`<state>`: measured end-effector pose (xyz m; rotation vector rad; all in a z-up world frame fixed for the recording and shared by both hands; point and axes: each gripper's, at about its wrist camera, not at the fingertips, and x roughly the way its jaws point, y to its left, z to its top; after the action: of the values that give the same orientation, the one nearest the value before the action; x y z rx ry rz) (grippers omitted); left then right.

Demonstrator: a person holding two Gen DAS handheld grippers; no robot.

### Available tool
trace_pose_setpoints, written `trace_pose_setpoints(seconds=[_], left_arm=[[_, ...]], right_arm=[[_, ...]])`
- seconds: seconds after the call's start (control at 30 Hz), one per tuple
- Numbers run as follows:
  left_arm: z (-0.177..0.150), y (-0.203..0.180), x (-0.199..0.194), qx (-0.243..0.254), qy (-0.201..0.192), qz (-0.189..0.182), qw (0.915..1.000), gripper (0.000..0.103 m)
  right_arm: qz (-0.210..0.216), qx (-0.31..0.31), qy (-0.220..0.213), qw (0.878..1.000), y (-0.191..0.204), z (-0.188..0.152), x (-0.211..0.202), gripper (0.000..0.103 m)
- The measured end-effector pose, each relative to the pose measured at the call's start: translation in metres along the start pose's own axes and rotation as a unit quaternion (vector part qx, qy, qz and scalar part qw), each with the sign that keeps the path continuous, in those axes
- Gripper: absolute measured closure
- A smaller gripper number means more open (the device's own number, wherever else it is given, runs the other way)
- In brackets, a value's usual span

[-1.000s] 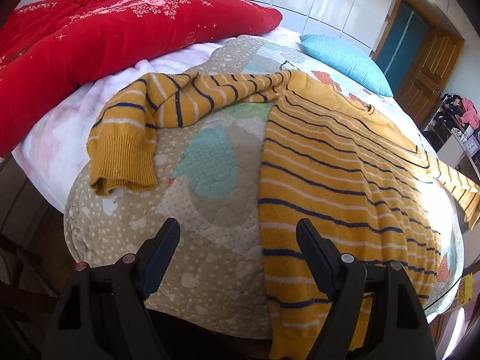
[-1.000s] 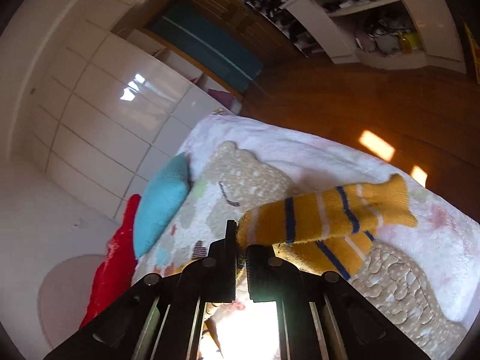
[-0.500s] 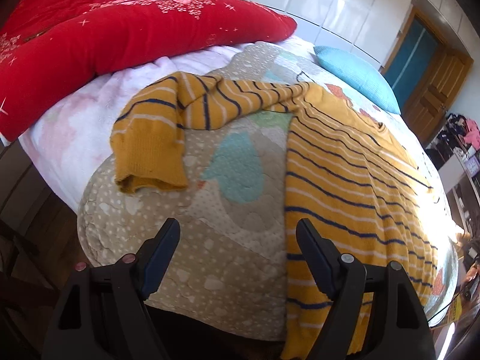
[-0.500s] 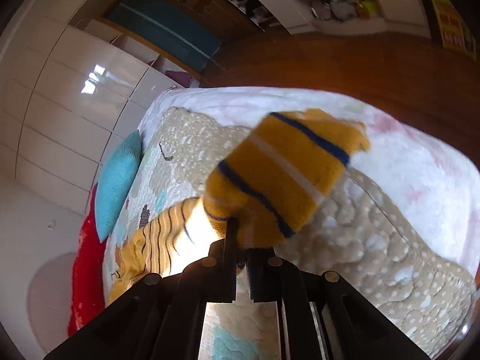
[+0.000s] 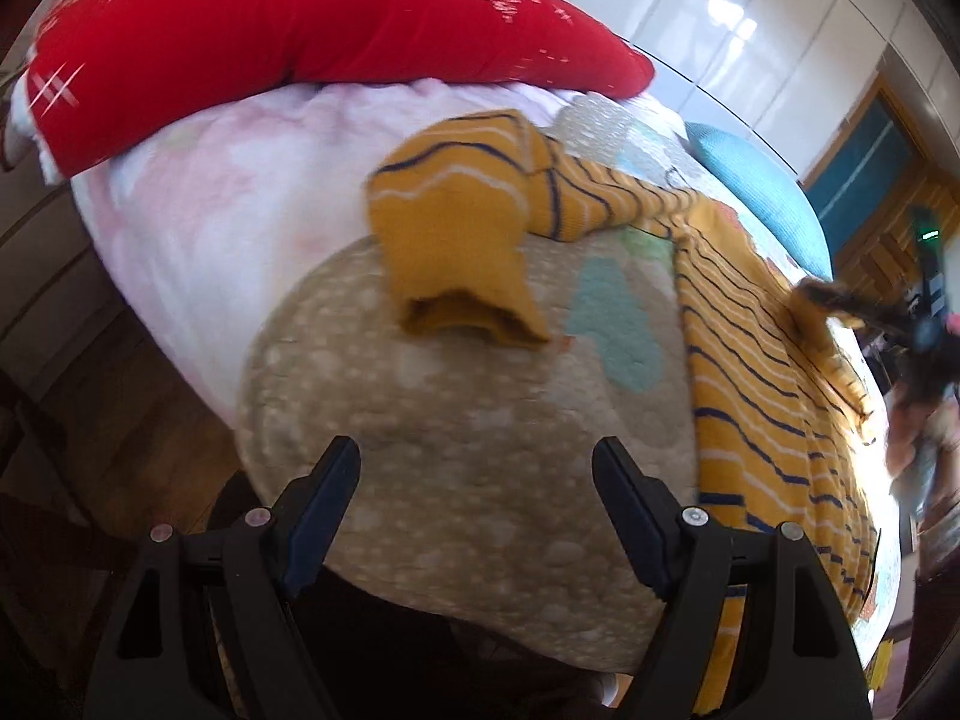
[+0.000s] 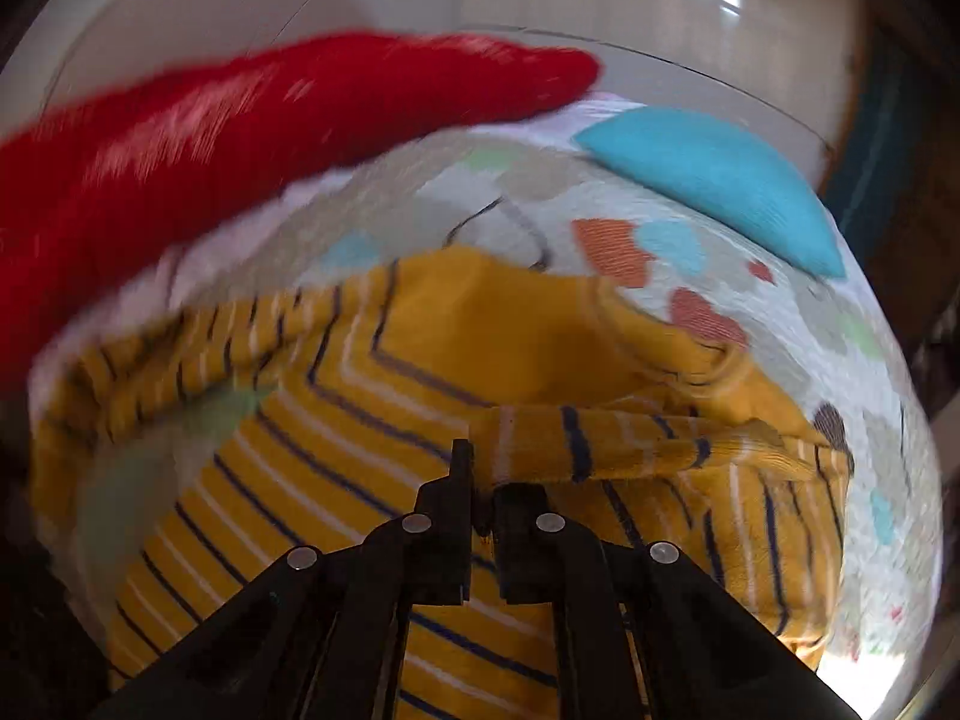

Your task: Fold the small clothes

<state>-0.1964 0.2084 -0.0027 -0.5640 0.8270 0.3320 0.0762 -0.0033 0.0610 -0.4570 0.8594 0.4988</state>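
A yellow sweater with navy and white stripes (image 5: 762, 396) lies flat on the patterned quilt (image 5: 480, 420). Its left sleeve (image 5: 456, 240) lies bent on the quilt, cuff towards me. My left gripper (image 5: 477, 498) is open and empty, hovering short of that cuff. My right gripper (image 6: 483, 474) is shut on the sweater's other sleeve (image 6: 606, 441) and holds it across the sweater's body (image 6: 372, 420). That sleeve and the right gripper (image 5: 918, 324) also show at the right edge of the left wrist view.
A red duvet (image 5: 288, 30) lies along the bed's far left. A blue pillow (image 5: 762, 192) sits at the far end, also in the right wrist view (image 6: 720, 180). A pink sheet (image 5: 198, 228) hangs off the bed's edge. White cupboards and a wooden door stand behind.
My right gripper has swung the held sleeve from off the bed's side over onto the sweater's body. My left gripper has moved left and closer to the other sleeve's cuff, still open.
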Motion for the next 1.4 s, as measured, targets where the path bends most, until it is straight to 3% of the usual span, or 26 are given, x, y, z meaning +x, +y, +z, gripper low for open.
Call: trace_pose_setpoints(seconds=[0.1,0.17,0.2,0.37,0.53,0.63,0.7,0.73,0.87,1.0,1.17,1.3,1.4], left_arm=[[0.002,0.018,-0.005,-0.012,-0.008,0.006,0.9999,0.024],[0.002,0.026,-0.008,-0.017,-0.013,0.01,0.9997,0.024],[0.002,0.028,-0.007,-0.018,-0.013,0.012,0.9997,0.024],[0.003,0.029,-0.004,-0.023,-0.01,0.012,0.9996,0.024],[0.001,0.019,0.0,-0.011,-0.006,0.008,0.9999,0.024],[0.0,0.015,0.003,-0.01,-0.003,0.005,0.9999,0.024],[-0.001,0.014,0.006,-0.01,0.001,0.003,0.9999,0.024],[-0.001,0.014,0.007,-0.01,0.002,0.002,0.9999,0.024],[-0.002,0.017,0.01,-0.012,0.006,0.0,0.9999,0.024],[-0.001,0.023,0.008,-0.02,0.004,0.002,0.9998,0.024],[0.0,0.034,0.002,-0.03,-0.002,0.008,0.9995,0.024],[-0.001,0.048,-0.001,-0.046,-0.007,0.015,0.9988,0.024],[-0.002,0.058,-0.002,-0.057,-0.007,0.019,0.9981,0.024]], right_arm=[[-0.095,-0.159,0.027,0.982,0.071,-0.027,0.038,0.087],[-0.14,-0.196,0.014,0.97,0.083,-0.04,0.041,0.085],[-0.143,-0.197,0.011,0.97,0.08,-0.043,0.039,0.085],[-0.074,-0.104,-0.001,0.992,0.038,-0.038,0.014,0.057],[-0.014,0.051,-0.026,0.998,-0.028,-0.035,-0.009,0.057],[0.005,0.158,-0.042,0.987,-0.074,-0.047,-0.015,0.057],[-0.013,0.195,-0.028,0.98,-0.092,-0.051,-0.006,0.067],[-0.026,0.203,-0.016,0.979,-0.092,-0.053,0.002,0.074],[-0.014,0.211,0.021,0.977,-0.093,-0.033,0.042,0.075],[-0.001,0.183,0.002,0.983,-0.06,0.017,0.068,0.075],[0.102,0.147,-0.002,0.984,-0.003,0.068,0.083,0.07],[0.192,0.121,-0.008,0.974,0.032,0.074,0.066,0.07],[0.198,0.115,-0.023,0.973,0.041,0.071,0.05,0.069]])
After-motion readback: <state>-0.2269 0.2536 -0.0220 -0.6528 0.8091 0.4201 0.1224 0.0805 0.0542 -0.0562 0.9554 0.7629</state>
